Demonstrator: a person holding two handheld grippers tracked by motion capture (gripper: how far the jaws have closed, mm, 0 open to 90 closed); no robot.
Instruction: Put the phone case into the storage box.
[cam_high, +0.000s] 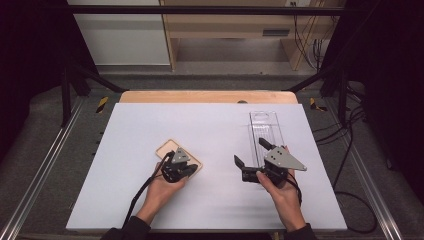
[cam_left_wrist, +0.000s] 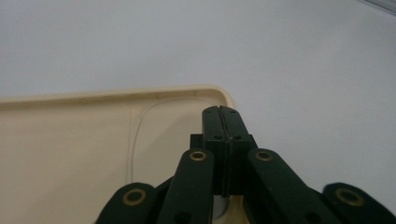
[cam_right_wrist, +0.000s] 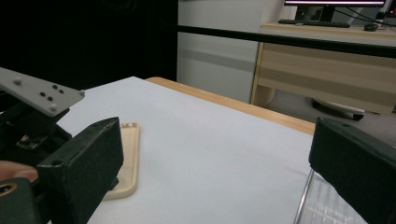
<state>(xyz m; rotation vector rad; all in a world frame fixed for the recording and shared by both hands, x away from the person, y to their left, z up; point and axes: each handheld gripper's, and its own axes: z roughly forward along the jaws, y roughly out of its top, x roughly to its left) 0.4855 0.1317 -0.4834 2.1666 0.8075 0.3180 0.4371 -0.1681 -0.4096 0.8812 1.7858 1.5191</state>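
Nearest to us, our left gripper sits over the flat cream plastic tray with rounded corners, jaws pressed together with nothing between them; in the left gripper view the closed tips hang just inside the tray's raised rim. To the right of that tray, well apart from it, our right gripper has its jaws spread wide and empty, beside the near end of the long clear plastic case. Beyond the tray, the white table sheet runs to a wooden edge.
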